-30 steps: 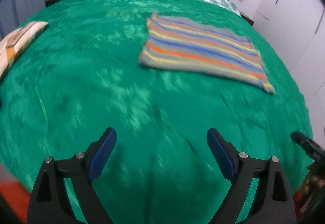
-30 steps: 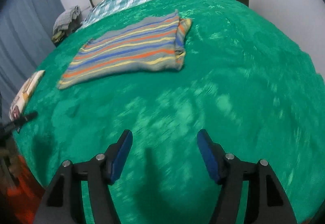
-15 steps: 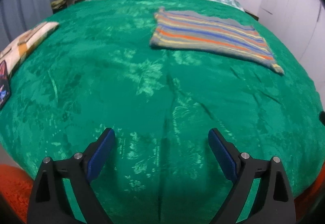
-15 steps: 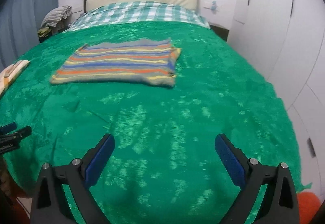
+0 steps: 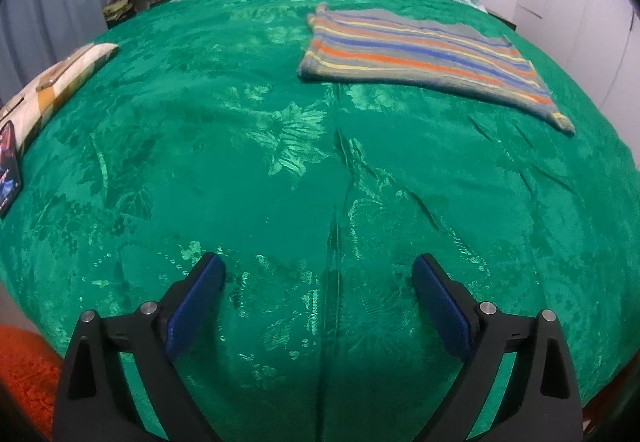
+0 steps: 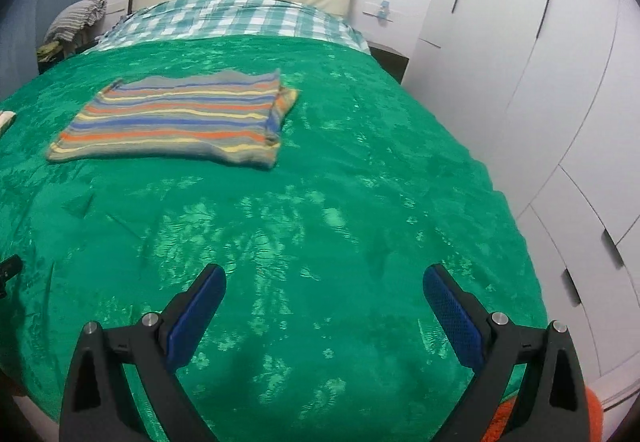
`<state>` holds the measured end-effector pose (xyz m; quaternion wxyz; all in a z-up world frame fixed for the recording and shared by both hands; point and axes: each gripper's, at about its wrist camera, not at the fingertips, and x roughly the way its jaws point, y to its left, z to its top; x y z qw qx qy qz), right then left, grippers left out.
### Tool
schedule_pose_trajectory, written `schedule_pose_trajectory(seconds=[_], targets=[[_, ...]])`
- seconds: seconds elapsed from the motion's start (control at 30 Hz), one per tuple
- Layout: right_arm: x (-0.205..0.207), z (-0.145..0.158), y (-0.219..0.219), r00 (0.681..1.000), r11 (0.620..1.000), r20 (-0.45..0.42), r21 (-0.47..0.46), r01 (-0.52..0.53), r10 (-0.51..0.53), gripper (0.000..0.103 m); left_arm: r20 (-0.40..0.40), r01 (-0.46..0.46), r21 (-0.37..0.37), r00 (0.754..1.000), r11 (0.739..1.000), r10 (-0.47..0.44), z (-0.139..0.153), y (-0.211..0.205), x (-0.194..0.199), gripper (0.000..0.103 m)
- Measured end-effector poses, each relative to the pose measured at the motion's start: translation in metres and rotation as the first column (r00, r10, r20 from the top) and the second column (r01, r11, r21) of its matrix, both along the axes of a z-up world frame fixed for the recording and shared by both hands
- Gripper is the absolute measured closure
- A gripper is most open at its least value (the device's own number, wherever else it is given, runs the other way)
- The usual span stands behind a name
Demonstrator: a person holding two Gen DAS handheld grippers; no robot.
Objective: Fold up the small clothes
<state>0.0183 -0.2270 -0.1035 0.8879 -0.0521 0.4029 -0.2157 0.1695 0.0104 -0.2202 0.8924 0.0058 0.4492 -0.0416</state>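
A striped knit garment (image 5: pixel 424 57), folded into a flat rectangle, lies on the far half of the bed's (image 5: pixel 240 169) glossy green floral-patterned bedspread. Both the left hand-held gripper (image 5: pixel 320 274) and the right hand-held gripper (image 6: pixel 324 282) hover released over the near edge, blue-padded jaws wide apart and empty.

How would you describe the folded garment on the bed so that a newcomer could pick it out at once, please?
Start from the bed's green floral bedspread, which covers all but the checked sheet by the headboard. On its far half, short of that sheet, lies the striped garment, folded flat into a rectangle. Its grey, blue, orange and yellow stripes set it apart; nothing else on the bedspread is striped.
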Motion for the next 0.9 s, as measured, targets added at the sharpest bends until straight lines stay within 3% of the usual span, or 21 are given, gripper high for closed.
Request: schedule_pose_trajectory(seconds=[0.9], targets=[[-0.003, -0.0043, -0.0108, 0.996, 0.997, -0.05, -0.02, 0.074, -0.075, 0.005, -0.006, 0.005, 0.014, 1.0, 1.0, -0.005, -0.0032, -0.0007, -0.0016, 0.004]])
